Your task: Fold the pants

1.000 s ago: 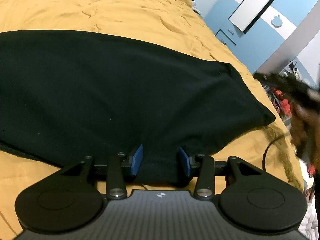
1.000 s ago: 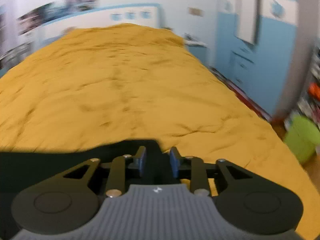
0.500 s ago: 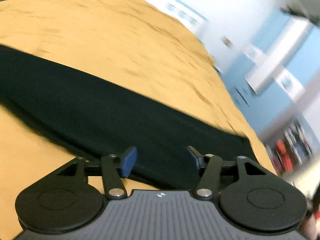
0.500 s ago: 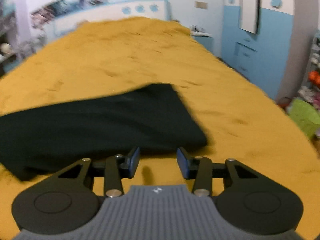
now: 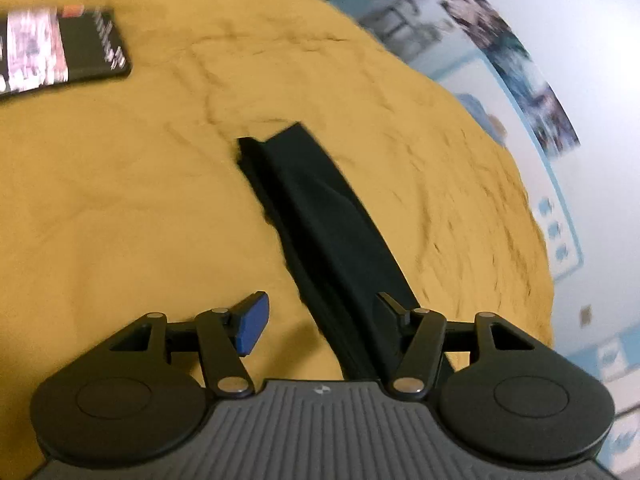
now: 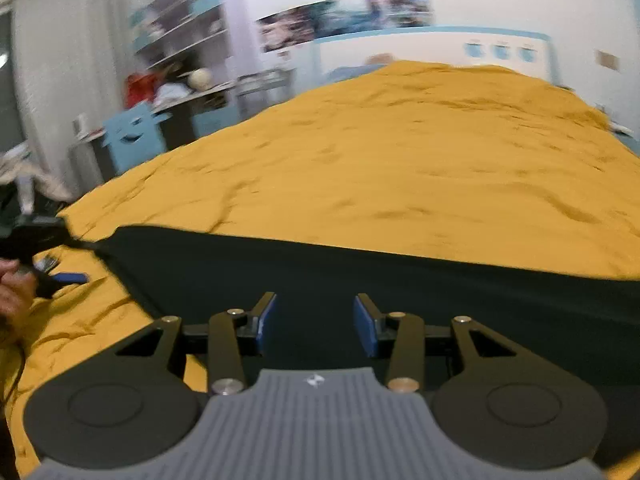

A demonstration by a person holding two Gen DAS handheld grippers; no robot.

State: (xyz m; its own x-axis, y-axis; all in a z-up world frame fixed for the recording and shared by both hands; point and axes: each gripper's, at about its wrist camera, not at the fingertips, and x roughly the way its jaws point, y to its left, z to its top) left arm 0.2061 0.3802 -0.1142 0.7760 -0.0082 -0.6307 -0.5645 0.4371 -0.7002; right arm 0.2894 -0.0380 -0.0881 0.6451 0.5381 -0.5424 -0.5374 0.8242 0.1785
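Black pants (image 5: 320, 216) lie folded lengthwise as a long strip on the yellow bedspread (image 5: 120, 200). In the left wrist view they run from between the fingers away to a far end at the upper middle. My left gripper (image 5: 320, 322) is open and empty, its jaws wide, over the near part of the strip. In the right wrist view the pants (image 6: 360, 272) stretch across the frame. My right gripper (image 6: 315, 322) is open and empty just above them. The left gripper (image 6: 36, 252) shows at the far left edge, in a hand.
A black book or box (image 5: 60, 52) lies on the bed at the upper left of the left wrist view. The headboard (image 6: 440, 44), shelves (image 6: 180, 32) and a blue chair (image 6: 132, 136) stand beyond the bed.
Both grippers swung left along the pants. The left gripper opened wider and now looks down the strip's length. The right gripper opened and moved from the pants' end to over their middle.
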